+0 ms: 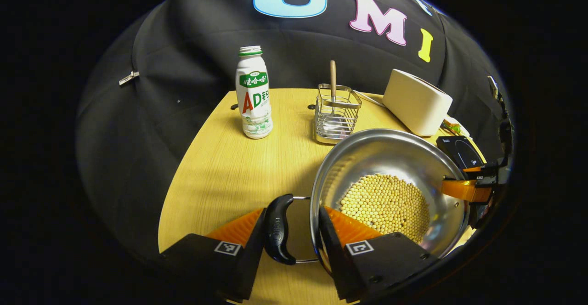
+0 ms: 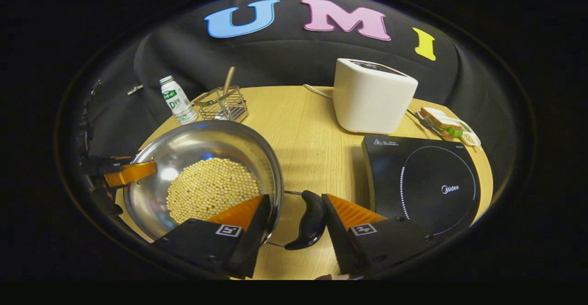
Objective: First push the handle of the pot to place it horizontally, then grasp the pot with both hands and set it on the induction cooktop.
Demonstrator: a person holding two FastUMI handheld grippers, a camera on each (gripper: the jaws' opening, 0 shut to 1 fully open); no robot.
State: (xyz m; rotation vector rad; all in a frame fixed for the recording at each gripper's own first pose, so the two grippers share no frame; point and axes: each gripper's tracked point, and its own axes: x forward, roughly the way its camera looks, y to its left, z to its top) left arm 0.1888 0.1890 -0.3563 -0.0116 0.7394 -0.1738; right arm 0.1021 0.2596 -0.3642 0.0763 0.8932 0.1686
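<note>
A steel pot (image 1: 390, 153) (image 2: 197, 146) with yellow beans in it sits on the wooden table. Its two black handles stick out sideways. My left gripper (image 1: 293, 213) straddles one handle (image 1: 278, 229), with one finger against the handle's outer side and the other inside the pot wall. At the opposite handle (image 2: 312, 220) my right gripper (image 2: 295, 199) holds the same way. Each gripper also shows at the pot's far rim in the other's view, the right gripper (image 1: 468, 190) and the left gripper (image 2: 128, 172). The black induction cooktop (image 2: 422, 185) (image 1: 459, 151) lies flat, to the right of the pot in the right gripper view.
A white toaster (image 2: 372, 96) (image 1: 415, 100) stands behind the cooktop, and a sandwich (image 2: 441, 121) lies beside it. Behind the pot are a white drink bottle (image 1: 253, 93) (image 2: 177, 100) and a wire rack (image 1: 335, 114) (image 2: 223, 103) with a wooden-handled utensil.
</note>
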